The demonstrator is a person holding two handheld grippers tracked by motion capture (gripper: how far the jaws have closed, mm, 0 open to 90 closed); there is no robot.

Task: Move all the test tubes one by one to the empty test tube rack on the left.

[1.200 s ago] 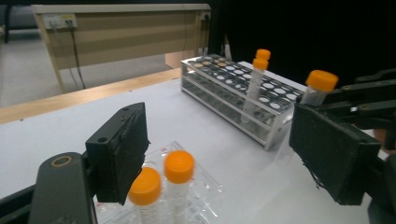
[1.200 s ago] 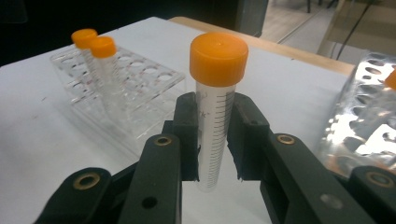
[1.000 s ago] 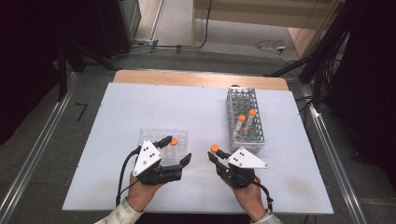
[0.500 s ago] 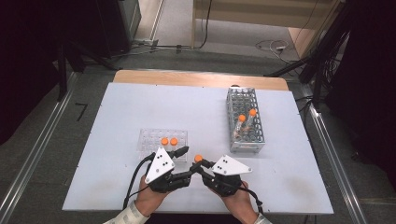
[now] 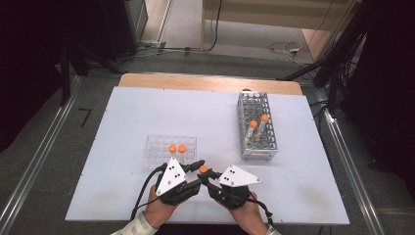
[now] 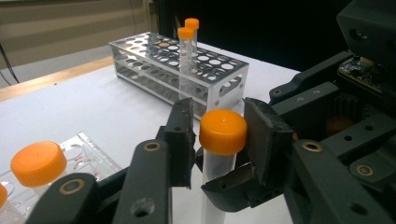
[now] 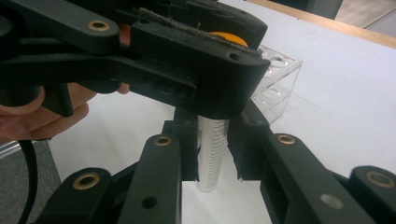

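A clear tube [image 7: 212, 158] with an orange cap [image 6: 223, 132] stands upright just above the table's front middle. My right gripper [image 7: 213, 154] is shut on its graduated body below the cap. My left gripper [image 6: 219, 135] reaches in from the other side with the cap between its jaws. Those jaws have just been closing. One pad touches the cap and a thin gap shows at the other. In the high view the cap [image 5: 203, 169] sits where the left gripper [image 5: 198, 172] and the right gripper [image 5: 210, 178] meet.
A clear plastic well rack [image 5: 156, 147] behind the left hand holds two orange-capped tubes [image 5: 176, 148]. A metal tube rack [image 5: 258, 149] at the right carries two more capped tubes [image 5: 259, 122]. The table's front edge lies just below both hands.
The two hands have come together at the front middle. The right gripper brought the tube leftward, and the left gripper's jaws narrowed around its cap.
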